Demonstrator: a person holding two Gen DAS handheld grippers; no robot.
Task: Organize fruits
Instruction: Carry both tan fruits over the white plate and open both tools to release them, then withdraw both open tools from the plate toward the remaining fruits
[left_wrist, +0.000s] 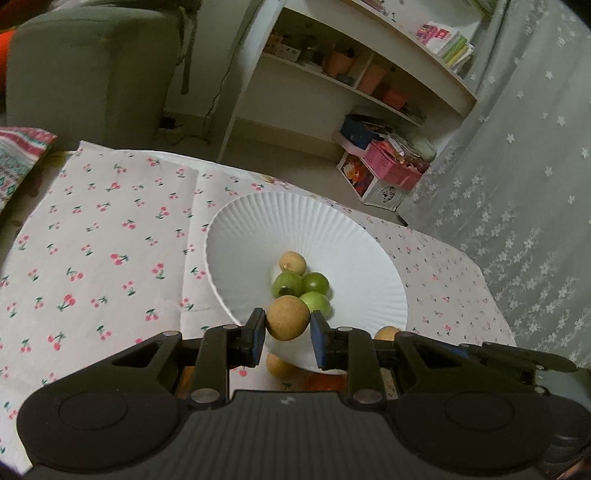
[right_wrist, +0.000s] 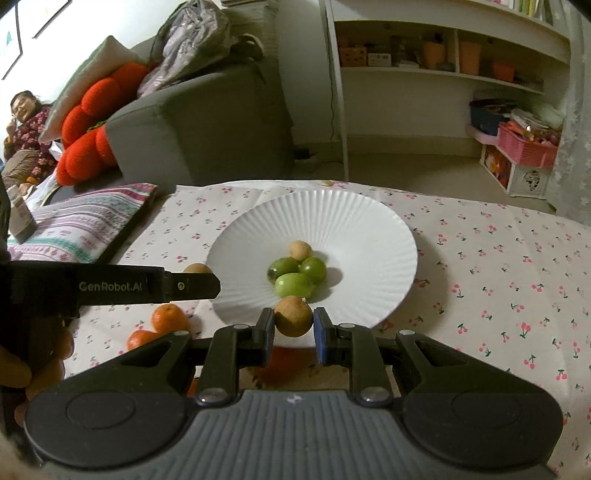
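A white ribbed paper plate (left_wrist: 258, 236) (right_wrist: 369, 236) sits on a cherry-print cloth and holds three green fruits (left_wrist: 300, 288) (right_wrist: 295, 275) and one tan longan (left_wrist: 292, 262) (right_wrist: 300, 250). My left gripper (left_wrist: 288, 326) is shut on a tan longan (left_wrist: 288, 319) above the plate's near rim. My right gripper (right_wrist: 294, 325) is shut on another tan longan (right_wrist: 293, 315) at the plate's near rim. The left gripper's body (right_wrist: 110, 286) reaches in from the left in the right wrist view.
Loose longans lie by the plate (left_wrist: 279, 365) (left_wrist: 386, 334) (right_wrist: 197, 268). Small oranges (right_wrist: 170, 319) lie on the cloth at the left. A patterned cushion (right_wrist: 85, 221), a grey sofa (right_wrist: 192, 122), white shelves (right_wrist: 443, 55) and a pink basket (right_wrist: 524, 147) lie beyond the table.
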